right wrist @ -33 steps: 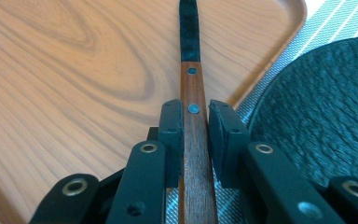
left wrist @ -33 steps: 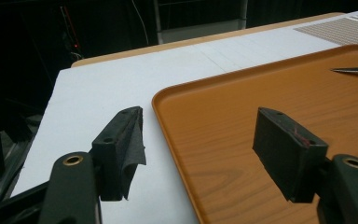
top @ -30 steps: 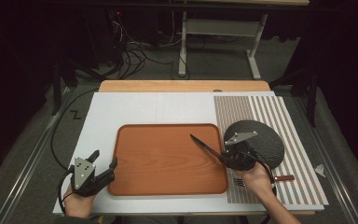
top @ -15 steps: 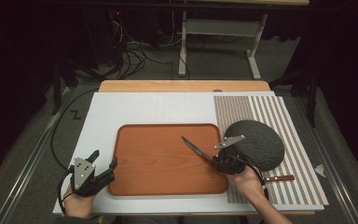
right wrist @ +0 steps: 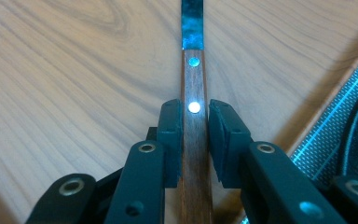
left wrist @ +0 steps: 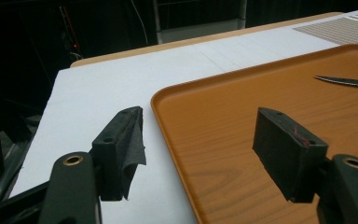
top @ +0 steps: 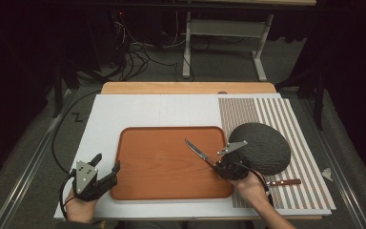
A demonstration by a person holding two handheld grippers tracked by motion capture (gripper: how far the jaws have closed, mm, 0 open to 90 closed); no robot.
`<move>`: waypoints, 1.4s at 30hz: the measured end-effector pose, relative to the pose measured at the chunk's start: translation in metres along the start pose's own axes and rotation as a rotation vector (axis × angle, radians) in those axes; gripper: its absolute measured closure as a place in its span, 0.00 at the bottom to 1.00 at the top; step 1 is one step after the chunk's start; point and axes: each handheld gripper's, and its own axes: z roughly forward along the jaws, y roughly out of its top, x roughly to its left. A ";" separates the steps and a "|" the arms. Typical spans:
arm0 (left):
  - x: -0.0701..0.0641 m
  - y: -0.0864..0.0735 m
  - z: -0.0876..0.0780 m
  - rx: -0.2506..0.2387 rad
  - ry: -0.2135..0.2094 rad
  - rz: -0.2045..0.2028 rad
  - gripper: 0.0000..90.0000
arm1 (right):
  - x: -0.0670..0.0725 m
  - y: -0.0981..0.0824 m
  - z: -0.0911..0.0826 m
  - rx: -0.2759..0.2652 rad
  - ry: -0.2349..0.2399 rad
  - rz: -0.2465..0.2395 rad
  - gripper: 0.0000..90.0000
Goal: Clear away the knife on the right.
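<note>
A knife (top: 198,151) with a wooden handle and dark blade points toward the far left over the right part of the orange tray (top: 162,167). My right gripper (top: 221,168) is shut on its handle. In the right gripper view the two pads clasp the riveted handle (right wrist: 194,84), my right gripper (right wrist: 195,126) hovering over the wood-grain tray (right wrist: 74,70). My left gripper (top: 107,162) stands open at the tray's near left corner with nothing between its jaws. The left gripper view has my left gripper (left wrist: 209,135) straddling the tray rim (left wrist: 168,93), and the knife blade (left wrist: 345,81) at far right.
A dark round plate (top: 264,148) lies on a striped placemat (top: 305,143) right of the tray. Another wooden-handled utensil (top: 286,182) lies on the mat in front of the plate. Everything rests on a white board (top: 138,109) on the table.
My right gripper has carried the knife left, from the plate's edge to over the tray's right part, and slightly lower. The left gripper has stayed put.
</note>
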 end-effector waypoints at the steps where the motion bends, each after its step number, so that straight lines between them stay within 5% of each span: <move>1: 0.000 0.000 0.000 0.000 0.000 0.001 0.37 | 0.000 0.000 0.000 0.001 -0.002 0.001 0.85; 42: 0.000 0.000 -0.002 -0.003 0.003 -0.002 0.37 | -0.010 -0.012 -0.002 -0.049 -0.045 0.027 0.77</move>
